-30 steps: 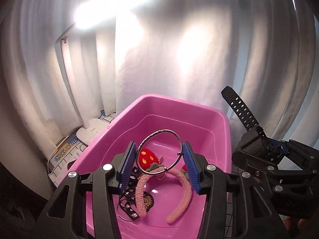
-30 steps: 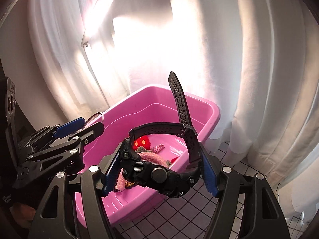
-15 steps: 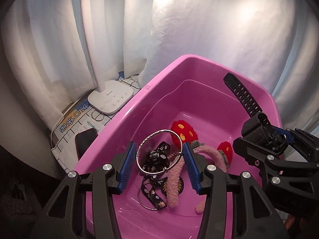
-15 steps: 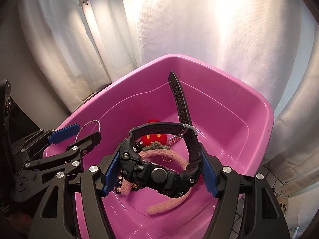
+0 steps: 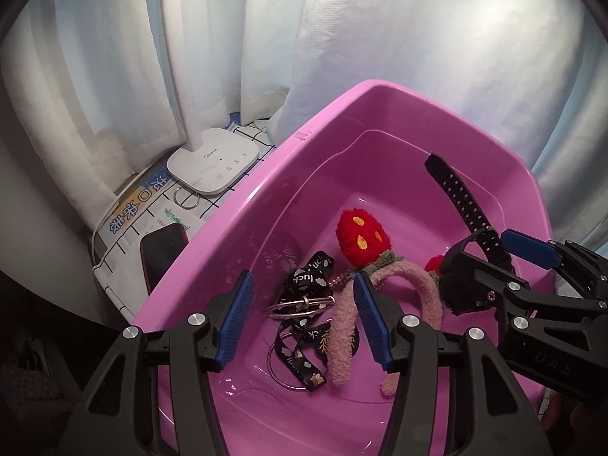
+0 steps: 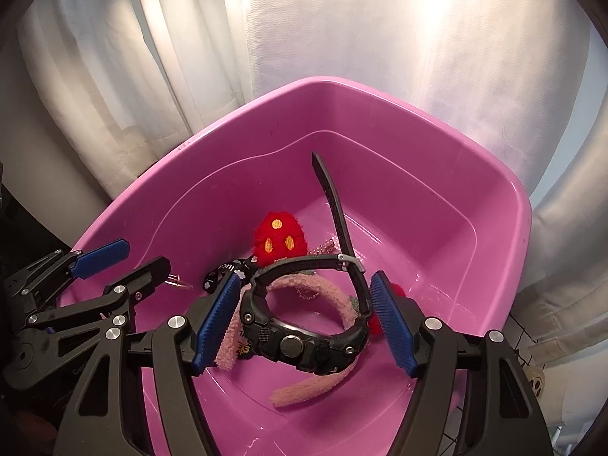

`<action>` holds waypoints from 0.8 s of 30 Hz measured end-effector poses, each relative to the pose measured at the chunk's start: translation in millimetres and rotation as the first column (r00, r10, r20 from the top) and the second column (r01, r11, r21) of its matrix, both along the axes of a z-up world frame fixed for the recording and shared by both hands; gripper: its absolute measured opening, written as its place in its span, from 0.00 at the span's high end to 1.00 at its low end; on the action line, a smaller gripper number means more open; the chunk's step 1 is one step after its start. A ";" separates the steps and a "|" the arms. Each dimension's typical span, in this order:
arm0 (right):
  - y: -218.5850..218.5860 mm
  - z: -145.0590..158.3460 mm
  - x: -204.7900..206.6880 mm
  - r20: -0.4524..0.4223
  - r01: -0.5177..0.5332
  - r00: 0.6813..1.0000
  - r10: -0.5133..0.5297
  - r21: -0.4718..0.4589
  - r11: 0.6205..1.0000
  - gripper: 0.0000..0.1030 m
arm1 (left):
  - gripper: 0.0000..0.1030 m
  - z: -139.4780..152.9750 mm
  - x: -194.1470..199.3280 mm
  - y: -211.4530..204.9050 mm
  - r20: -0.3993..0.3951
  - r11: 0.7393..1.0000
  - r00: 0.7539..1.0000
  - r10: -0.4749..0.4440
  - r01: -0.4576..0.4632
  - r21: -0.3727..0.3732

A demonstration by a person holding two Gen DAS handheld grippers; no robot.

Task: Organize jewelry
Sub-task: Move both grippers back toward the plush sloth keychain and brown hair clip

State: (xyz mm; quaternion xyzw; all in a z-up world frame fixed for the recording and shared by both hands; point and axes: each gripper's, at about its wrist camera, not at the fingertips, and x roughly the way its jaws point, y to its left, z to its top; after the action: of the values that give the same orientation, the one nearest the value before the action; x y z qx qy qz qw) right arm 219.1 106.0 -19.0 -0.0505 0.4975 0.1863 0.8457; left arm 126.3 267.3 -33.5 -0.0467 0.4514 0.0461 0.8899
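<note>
Between the opening, empty pads of the left gripper (image 5: 302,317), a silver bangle (image 5: 300,304) dropped flat into the pink tub (image 5: 323,121) for sorting; beside it, the right gripper (image 6: 304,319) clamping a black watch (image 6: 304,326), poised over the fuzzy headband (image 6: 323,376) beyond.

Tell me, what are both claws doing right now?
Left claw opening, silver bangle free, down in pink tub. Right claw shut on black watch over tub. Nothing in the way.
</note>
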 end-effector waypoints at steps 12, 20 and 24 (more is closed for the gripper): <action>-36.2 31.6 -10.8 0.075 0.074 0.994 -0.080 0.075 0.994 0.33 | 0.12 21.5 -21.3 -7.5 0.093 1.000 0.996 -0.004 0.002 0.023; -116.5 49.1 -65.3 0.161 0.192 0.963 -0.218 0.164 0.968 0.33 | 0.11 57.4 -42.6 -63.8 0.201 0.993 0.974 -0.105 0.115 -0.036; -176.5 40.3 -90.9 0.183 0.296 0.930 -0.319 0.142 0.945 0.33 | 0.10 68.7 -49.9 -116.6 0.238 0.971 0.950 -0.204 0.226 -0.073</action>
State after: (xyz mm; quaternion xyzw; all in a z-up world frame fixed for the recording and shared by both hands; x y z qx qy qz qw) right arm 128.2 -70.5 21.4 0.0567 0.3987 0.0731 0.9124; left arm 76.4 150.7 35.2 -0.0462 0.3502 -0.0792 0.9322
